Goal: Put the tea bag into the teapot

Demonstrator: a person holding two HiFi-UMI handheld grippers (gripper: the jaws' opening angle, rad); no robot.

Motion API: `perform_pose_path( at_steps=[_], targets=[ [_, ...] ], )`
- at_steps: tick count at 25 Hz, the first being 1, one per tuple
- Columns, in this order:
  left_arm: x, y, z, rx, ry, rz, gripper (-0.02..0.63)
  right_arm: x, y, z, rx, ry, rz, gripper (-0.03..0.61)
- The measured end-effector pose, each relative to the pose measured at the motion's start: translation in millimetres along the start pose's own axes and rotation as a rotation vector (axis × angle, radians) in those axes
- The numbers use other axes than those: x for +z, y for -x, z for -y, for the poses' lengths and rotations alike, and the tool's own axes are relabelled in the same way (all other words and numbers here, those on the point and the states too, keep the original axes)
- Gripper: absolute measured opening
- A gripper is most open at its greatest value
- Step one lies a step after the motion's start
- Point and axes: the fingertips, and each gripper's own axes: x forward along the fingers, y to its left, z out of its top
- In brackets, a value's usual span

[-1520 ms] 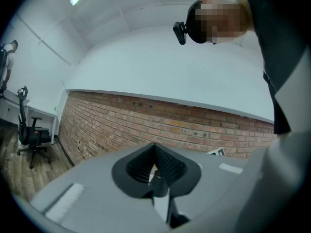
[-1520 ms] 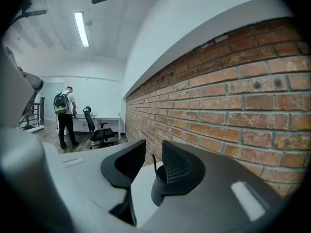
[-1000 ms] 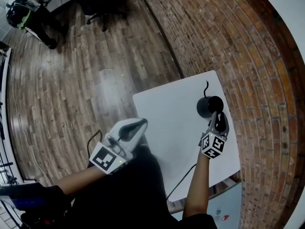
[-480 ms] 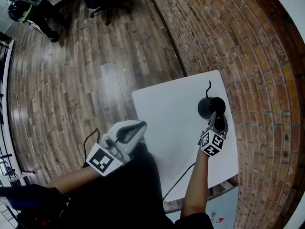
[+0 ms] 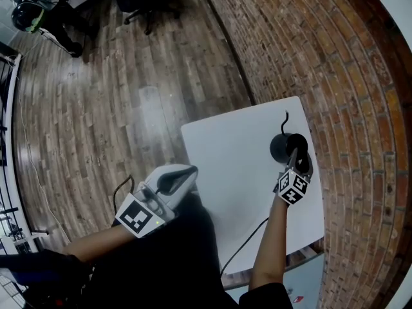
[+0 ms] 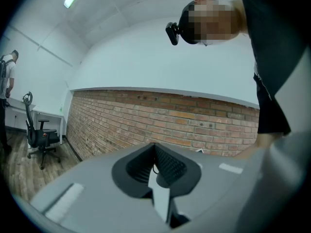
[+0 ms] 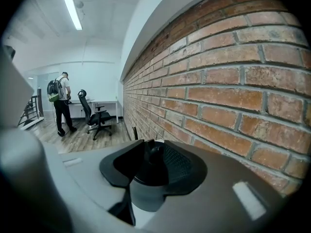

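1. Room: brick wall [image 5: 335, 56] on the right, wood-plank floor [image 5: 96, 108] on the left, office chair [image 7: 97, 115] and a person [image 7: 60, 103] far back.
2. White table [image 5: 225, 153] carries the black teapot [image 5: 283, 145] at far right, lid [image 7: 150, 174] on.
3. Right gripper [image 5: 297, 163] is over the pot. Its jaws have just widened and sit released around the lid knob [image 7: 154, 152].
4. Left gripper [image 5: 183, 174] is off the table's near-left, clenched on what I read as the tea bag [image 6: 158, 191], dangling by its string.
5. I reckon the step is lid off. Next: close on the knob, lift straight.
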Motion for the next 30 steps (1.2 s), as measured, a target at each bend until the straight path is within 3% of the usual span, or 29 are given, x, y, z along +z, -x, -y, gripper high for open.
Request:
perform_pose_path(
  at_steps=[7,12,19,24,30],
  targets=[
    [-0.4,6.0,-10.6,0.022,0.008,-0.005,-0.002,-5.1,-9.9,7.7,-0.024,0.004,-0.023,0.152],
    [-0.3,10.8,-16.3,0.044,0.019,0.005,-0.002,-4.2,-15.4,5.9,-0.005,0.029,-0.019,0.123],
    [-5.1,14.6,-16.4,0.049,0.039,-0.002,-0.002,-4.2,-20.6,3.1,0.041,0.052,-0.049,0.146],
    [-9.0,17.0,-14.6,0.056,0.051,-0.005,-0.002,-8.3,-27.1,3.8,0.034,0.086,-0.102,0.140],
    [-11.0,18.9,-13.5,0.065,0.058,0.002,-0.002,-7.1,-26.9,6.4,0.030,0.103,-0.081,0.133]
  ],
)
